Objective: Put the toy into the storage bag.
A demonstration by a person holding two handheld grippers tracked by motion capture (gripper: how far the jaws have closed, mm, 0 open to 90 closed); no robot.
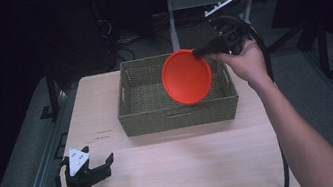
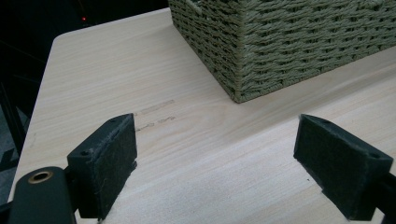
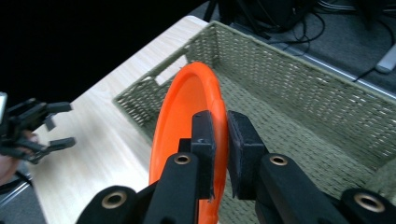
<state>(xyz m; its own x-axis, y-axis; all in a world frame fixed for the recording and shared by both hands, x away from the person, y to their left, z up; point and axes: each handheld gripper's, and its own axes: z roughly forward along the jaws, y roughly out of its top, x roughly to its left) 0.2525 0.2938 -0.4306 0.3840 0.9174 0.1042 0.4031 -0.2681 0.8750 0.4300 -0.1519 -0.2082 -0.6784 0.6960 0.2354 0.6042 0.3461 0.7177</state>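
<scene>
Basket [image 1: 178,106] on worktop [image 1: 187,171] far half, plate [image 1: 186,76] above basket, left hand-held gripper [image 1: 106,163] at near-left corner.

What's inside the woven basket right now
The woven basket shows only its bare woven floor. The orange plate, clamped by the right gripper, hangs tilted above it and hides part of the floor.

Both grippers up, one busy, one idle.
Right gripper [image 1: 197,52] was raised at arm's length on an outstretched forearm, jaws clamped tight w/ the rim of something pinched between. Left gripper [image 1: 109,160] sat low by the person's near edge, jaws spread wide, nothing btw them.
</scene>
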